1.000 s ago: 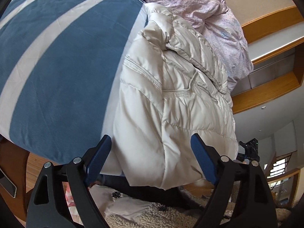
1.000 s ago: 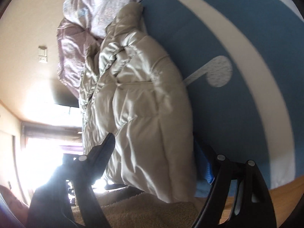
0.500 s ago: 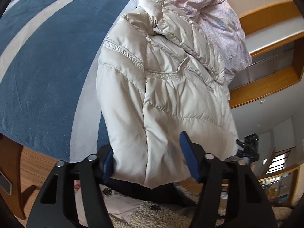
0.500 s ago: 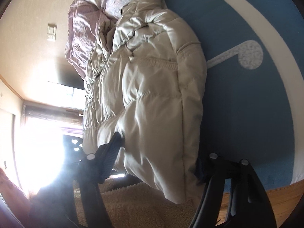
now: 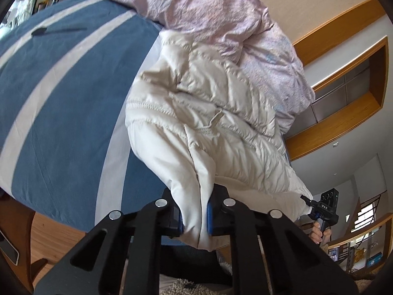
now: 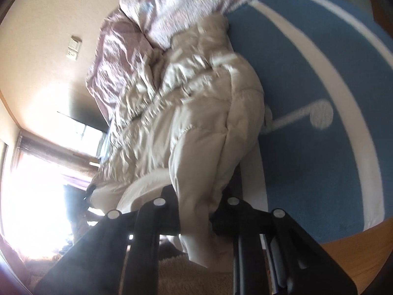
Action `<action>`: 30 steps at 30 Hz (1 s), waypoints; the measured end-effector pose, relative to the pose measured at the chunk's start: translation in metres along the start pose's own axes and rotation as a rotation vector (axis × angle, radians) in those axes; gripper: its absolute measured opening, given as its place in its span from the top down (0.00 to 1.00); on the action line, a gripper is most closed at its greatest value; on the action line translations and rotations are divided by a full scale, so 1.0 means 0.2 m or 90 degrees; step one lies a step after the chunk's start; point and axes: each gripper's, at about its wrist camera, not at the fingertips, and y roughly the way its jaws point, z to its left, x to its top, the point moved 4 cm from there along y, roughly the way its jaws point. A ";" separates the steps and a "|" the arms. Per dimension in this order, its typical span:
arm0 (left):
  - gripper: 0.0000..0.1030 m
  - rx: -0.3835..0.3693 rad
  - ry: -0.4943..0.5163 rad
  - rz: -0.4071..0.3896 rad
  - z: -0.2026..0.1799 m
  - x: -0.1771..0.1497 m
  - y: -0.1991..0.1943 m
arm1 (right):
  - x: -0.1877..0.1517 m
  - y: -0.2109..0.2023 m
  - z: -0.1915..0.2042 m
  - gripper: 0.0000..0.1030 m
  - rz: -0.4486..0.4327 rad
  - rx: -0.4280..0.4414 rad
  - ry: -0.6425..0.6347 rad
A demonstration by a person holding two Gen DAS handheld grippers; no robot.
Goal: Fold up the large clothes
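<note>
On the right gripper [image 5: 310, 200], white letters read "DAS".

A quilted, faintly glossy cream jacket [image 5: 208, 127] is seen on matt blue cloth bedding [image 5: 61, 113]; the crumpled pink quilt [image 5: 221, 17] is possibly cotton.

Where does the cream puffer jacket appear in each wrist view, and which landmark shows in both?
Left wrist view: the cream puffer jacket fills the centre, right of the blue striped bedcover.
Right wrist view: jacket centre, bedcover to its right.
Shared landmark: pink quilt above the jacket.
</note>
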 end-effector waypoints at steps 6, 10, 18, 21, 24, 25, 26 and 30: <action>0.89 -0.006 0.025 -0.064 -0.09 0.14 -0.08 | 0.12 -0.10 0.19 0.85 -0.097 0.000 -0.042; 0.89 -0.001 0.044 -0.096 -0.17 0.25 -0.11 | 0.21 -0.16 0.27 0.85 -0.154 -0.008 -0.069; 0.89 0.025 0.085 -0.149 -0.29 0.57 -0.10 | 0.48 -0.22 0.45 0.85 -0.260 -0.028 -0.119; 0.89 0.041 0.098 -0.162 -0.34 0.69 -0.07 | 0.61 -0.17 0.53 0.85 -0.288 -0.047 -0.135; 0.89 0.057 0.109 -0.171 -0.38 0.82 -0.02 | 0.73 -0.10 0.58 0.85 -0.311 -0.073 -0.145; 0.88 0.063 0.112 -0.175 -0.39 0.87 0.00 | 0.77 -0.08 0.60 0.85 -0.315 -0.080 -0.146; 0.88 0.067 0.113 -0.177 -0.40 0.91 0.02 | 0.83 -0.05 0.62 0.85 -0.320 -0.092 -0.148; 0.88 0.087 0.104 -0.179 -0.40 1.07 0.14 | 1.00 0.09 0.64 0.85 -0.328 -0.126 -0.144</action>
